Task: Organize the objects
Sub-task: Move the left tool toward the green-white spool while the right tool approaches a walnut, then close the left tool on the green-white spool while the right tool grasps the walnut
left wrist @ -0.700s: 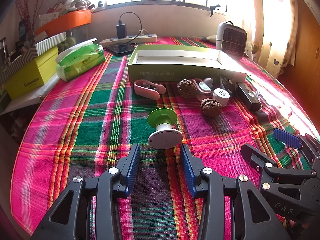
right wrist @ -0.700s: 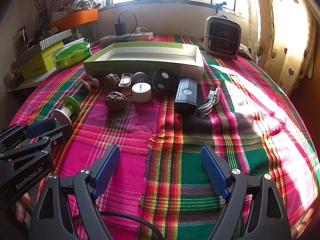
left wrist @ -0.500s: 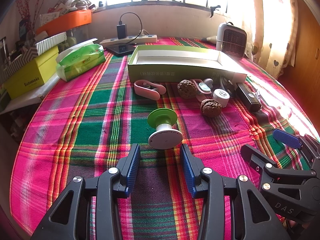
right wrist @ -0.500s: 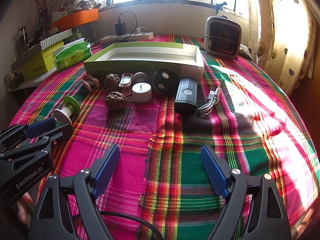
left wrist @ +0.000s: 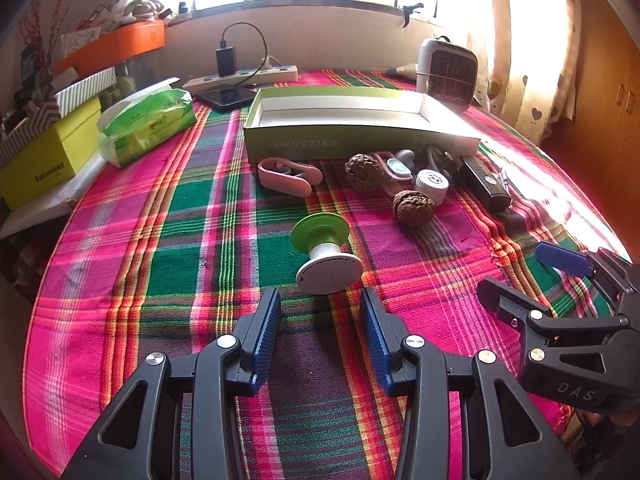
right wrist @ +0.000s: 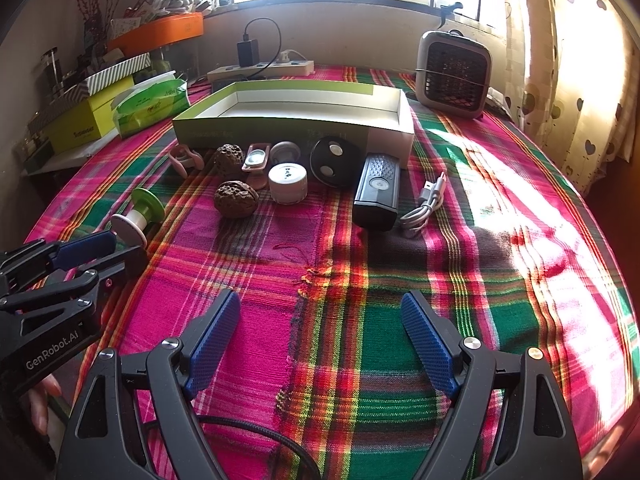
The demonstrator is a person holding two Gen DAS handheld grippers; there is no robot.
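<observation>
A green-and-white spool [left wrist: 326,254] lies on its side on the plaid cloth, just beyond my open left gripper [left wrist: 320,316]; it also shows in the right wrist view [right wrist: 138,216]. An empty green-sided box [right wrist: 296,120] stands behind a row of small objects: a pink clip [left wrist: 288,176], two walnuts [right wrist: 235,199], a white round cap [right wrist: 287,182], a black disc [right wrist: 334,157], a black device [right wrist: 377,192] and a coiled grey cable [right wrist: 424,210]. My right gripper [right wrist: 320,340] is open and empty over bare cloth.
A small heater [right wrist: 454,76] stands at the back right. A power strip with a charger [right wrist: 260,66], a phone [left wrist: 226,96], a green tissue pack [left wrist: 148,126] and yellow boxes [left wrist: 48,160] line the back left. The left gripper's body shows in the right wrist view [right wrist: 52,292].
</observation>
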